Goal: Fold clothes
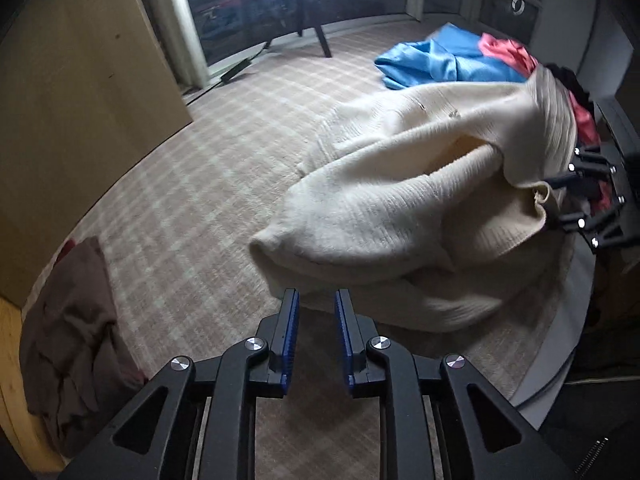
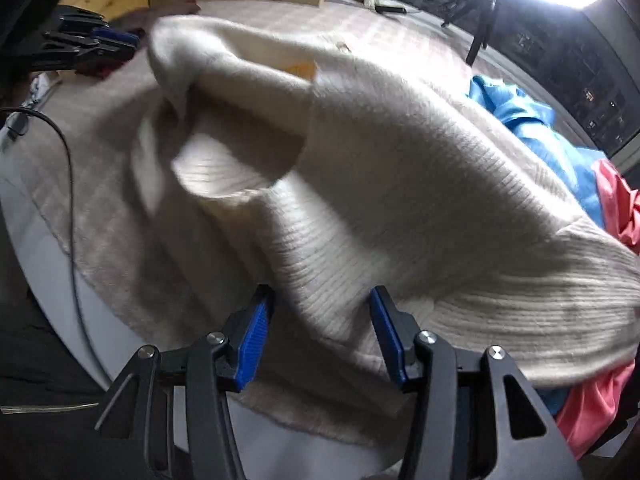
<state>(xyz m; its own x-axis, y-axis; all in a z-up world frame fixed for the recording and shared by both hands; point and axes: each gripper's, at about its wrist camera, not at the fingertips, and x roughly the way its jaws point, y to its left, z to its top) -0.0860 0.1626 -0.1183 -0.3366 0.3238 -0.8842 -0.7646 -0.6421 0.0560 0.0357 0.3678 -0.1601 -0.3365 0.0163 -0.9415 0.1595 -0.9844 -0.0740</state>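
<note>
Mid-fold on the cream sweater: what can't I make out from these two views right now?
- Left wrist view: cream sweater covers the right gripper tips; grip unclear.
- Right wrist view: motion blur smears the sweater's folds; left gripper small, blurred.
- Red garment: mostly under the sweater.

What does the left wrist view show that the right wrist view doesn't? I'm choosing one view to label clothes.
Only the left wrist view: a brown garment lying at the far left.
Only the right wrist view: a black cable running over the covering's edge.
Both: the cream sweater, the blue garment, the pink garment and the checked covering.
</note>
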